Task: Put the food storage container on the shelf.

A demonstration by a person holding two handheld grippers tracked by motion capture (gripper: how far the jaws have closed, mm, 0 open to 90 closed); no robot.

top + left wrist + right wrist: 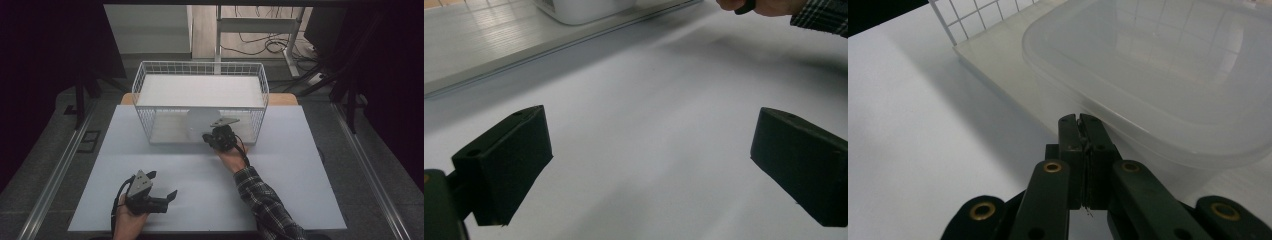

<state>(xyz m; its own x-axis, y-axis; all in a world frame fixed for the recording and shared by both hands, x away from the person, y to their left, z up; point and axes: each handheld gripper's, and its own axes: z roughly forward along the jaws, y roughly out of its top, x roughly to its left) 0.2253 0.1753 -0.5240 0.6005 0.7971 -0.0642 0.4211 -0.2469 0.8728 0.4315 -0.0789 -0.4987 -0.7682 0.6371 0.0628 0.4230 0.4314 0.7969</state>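
A translucent plastic container (1158, 75) lies at the open front of a white wire basket (145, 82), on the basket's white floor (998, 60). In the high view the container (199, 122) looks tilted up. My right gripper (1079, 120) meets its near rim with the jaws pressed together, and it seems to pinch that rim. The same gripper (216, 136) sits at the basket's front in the high view. My left gripper (162, 184) rests near the table's front left. It is open, and nothing but bare table lies between its fingers (509, 160).
The basket has a solid white top shelf (200, 90) and stands at the back of the white table (280, 185). A plaid sleeve (262, 200) reaches in from the bottom. Metal rails (55, 175) run along both sides of the table.
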